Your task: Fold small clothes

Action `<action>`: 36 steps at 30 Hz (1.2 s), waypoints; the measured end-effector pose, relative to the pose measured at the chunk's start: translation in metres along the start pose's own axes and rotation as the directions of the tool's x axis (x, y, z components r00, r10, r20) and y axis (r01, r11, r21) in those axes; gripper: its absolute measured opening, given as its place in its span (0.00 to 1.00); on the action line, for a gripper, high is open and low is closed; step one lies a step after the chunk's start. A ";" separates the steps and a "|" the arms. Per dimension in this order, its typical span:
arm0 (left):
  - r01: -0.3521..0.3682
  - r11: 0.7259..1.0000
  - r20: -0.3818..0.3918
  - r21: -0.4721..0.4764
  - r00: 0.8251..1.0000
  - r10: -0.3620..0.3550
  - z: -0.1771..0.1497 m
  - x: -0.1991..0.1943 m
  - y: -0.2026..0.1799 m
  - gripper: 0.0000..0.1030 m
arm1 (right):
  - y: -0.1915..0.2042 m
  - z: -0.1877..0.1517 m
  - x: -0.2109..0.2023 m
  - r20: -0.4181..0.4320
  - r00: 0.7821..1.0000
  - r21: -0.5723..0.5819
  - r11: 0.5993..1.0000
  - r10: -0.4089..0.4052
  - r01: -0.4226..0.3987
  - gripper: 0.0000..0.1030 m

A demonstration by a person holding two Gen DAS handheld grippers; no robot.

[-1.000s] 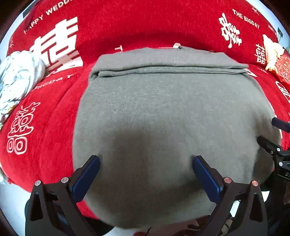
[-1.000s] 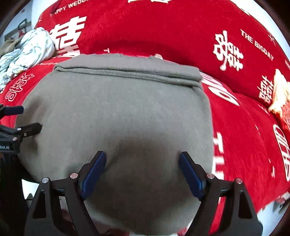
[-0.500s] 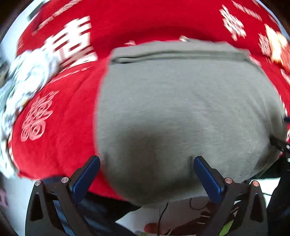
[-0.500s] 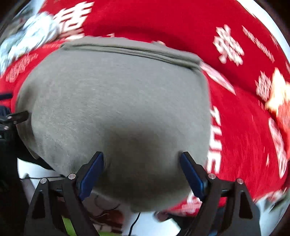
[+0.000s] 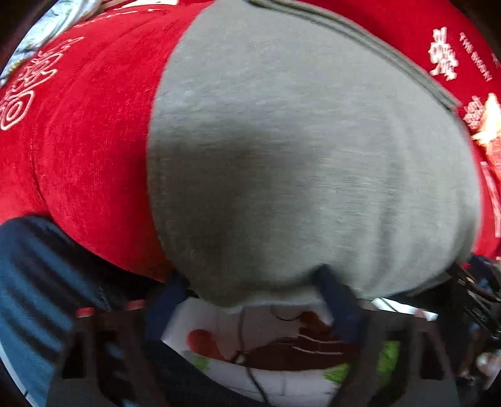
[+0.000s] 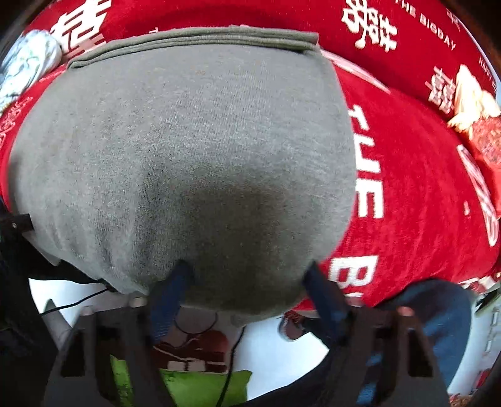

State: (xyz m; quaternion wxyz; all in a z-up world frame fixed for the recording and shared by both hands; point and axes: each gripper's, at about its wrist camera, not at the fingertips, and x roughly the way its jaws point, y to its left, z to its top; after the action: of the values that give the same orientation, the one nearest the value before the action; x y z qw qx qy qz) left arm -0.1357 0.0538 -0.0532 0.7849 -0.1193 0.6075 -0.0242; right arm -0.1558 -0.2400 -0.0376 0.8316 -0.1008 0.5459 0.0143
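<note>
Left wrist view: looks forward along the left gripper (image 5: 250, 288) from low at the near edge of the grey garment (image 5: 297, 150), tilted, very close; blurred.
Left view framing: fingers spread wide at the bottom, red cover (image 5: 87, 141) filling the left side, floor showing under the cloth's edge.
Right wrist view: looks forward along the right gripper (image 6: 247, 281) from the same near edge, level, equally close; sharper.
Right view framing: red cover (image 6: 422, 188) filling the right side, folded far edge of the grey garment (image 6: 188, 141) along the top.
Shared: the garment, the cover's white lettering, the pale patterned bundle (image 6: 25, 62) far left (image 5: 47, 28), patterned floor below.
</note>
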 end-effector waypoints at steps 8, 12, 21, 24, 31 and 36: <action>0.050 0.998 0.117 0.037 0.992 -0.054 -0.009 -0.044 -0.022 0.14 | -0.023 -0.003 -0.040 0.151 0.972 0.040 0.981 0.182 -0.190 0.11; 0.097 0.994 0.227 0.042 0.968 -0.104 0.013 -0.077 -0.030 0.14 | -0.043 0.016 -0.068 0.312 0.919 0.085 0.956 0.243 -0.282 0.11; 0.086 0.995 0.305 -0.049 0.950 -0.067 0.103 -0.068 -0.015 0.14 | -0.049 0.102 -0.024 0.362 0.899 0.185 0.927 0.245 -0.327 0.10; 0.091 0.994 0.281 -0.057 0.957 -0.072 0.098 -0.054 -0.007 0.17 | -0.053 0.104 -0.005 0.321 0.904 0.214 0.909 0.281 -0.358 0.14; 0.195 0.978 0.341 -0.078 0.927 -0.158 0.064 -0.085 0.010 0.86 | -0.067 0.080 -0.036 0.378 0.883 0.226 0.897 0.279 -0.380 0.70; 0.192 0.978 0.290 -0.075 0.943 -0.163 0.040 -0.079 0.012 0.86 | -0.080 0.048 -0.043 0.362 0.865 0.262 0.852 0.348 -0.453 0.70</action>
State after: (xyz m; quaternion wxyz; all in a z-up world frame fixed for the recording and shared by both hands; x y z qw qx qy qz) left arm -0.1191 0.0865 0.0281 0.8510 -0.2159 0.4765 -0.0466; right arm -0.1189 -0.3060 0.0318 0.8877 0.1642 0.4158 0.1103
